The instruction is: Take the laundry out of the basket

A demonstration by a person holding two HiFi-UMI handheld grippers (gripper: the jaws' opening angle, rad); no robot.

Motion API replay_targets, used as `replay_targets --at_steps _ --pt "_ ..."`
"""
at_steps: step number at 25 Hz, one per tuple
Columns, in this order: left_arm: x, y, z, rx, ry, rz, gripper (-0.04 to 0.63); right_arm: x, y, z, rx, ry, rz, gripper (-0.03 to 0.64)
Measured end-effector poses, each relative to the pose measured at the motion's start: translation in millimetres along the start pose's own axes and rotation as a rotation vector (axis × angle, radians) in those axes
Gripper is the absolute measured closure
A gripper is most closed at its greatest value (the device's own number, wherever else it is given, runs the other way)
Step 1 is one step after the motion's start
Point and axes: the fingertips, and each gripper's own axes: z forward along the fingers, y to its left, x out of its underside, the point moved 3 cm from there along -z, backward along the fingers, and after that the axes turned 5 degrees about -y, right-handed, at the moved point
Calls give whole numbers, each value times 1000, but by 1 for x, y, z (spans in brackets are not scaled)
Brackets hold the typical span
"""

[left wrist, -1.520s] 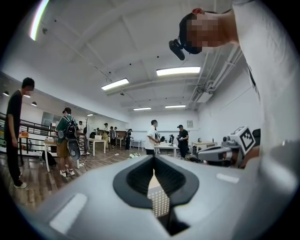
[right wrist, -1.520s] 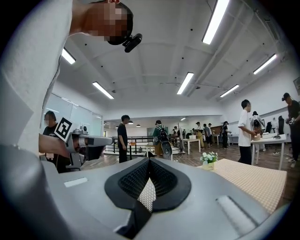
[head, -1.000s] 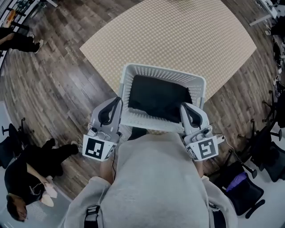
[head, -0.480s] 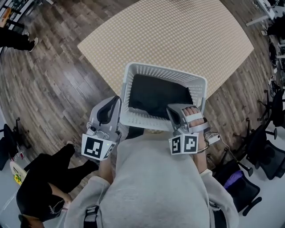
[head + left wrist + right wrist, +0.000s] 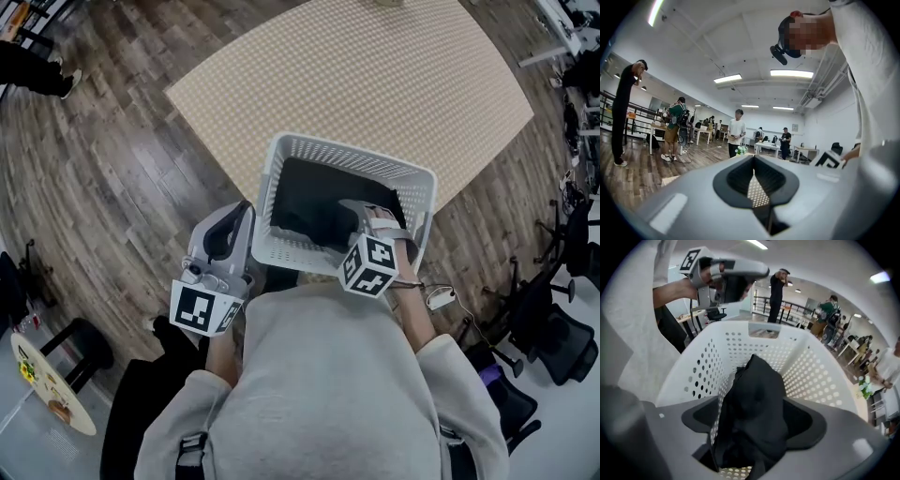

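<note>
Black cloth (image 5: 314,202) lies heaped in the white perforated basket (image 5: 328,150), which sits at the near edge of a beige checked mat (image 5: 375,75). Right gripper (image 5: 361,214) points down into the basket. Its jaws have just been opening and stand wide on either side of a raised fold of the cloth, pads not yet pressing on it. Left gripper (image 5: 242,217) is level, just beside the basket's left wall, jaws together on nothing.

Step in hand, as judged: the first grab. Next move calls for closing on the fold, then lifting it clear of the rim. The light basket may ride up with it.
</note>
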Motion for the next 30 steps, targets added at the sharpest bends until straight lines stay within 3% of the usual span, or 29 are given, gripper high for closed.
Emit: replay_targets --at_steps 1,2,6,11,19,26,30 --pt "0 1 0 -2 0 -3 584 3 2 13 -42 16 9 128" --pt "0 1 -1 -5 0 -3 584 5 4 24 -77 27 19 84" --pt "-2 7 -8 -31 -2 -6 584 9 8 58 -130 61 35 20" --pt "0 18 -15 -66 -6 -16 584 2 6 89 -145 134 37 18" --pt "-2 22 -16 -80 -21 -31 584 21 7 139 12 228 -11 18" --pt "-2 29 -23 -94 -32 -46 584 25 6 157 -41 239 -14 18" --pt "-4 30 -22 -95 -36 -46 584 24 2 152 -16 222 -17 30"
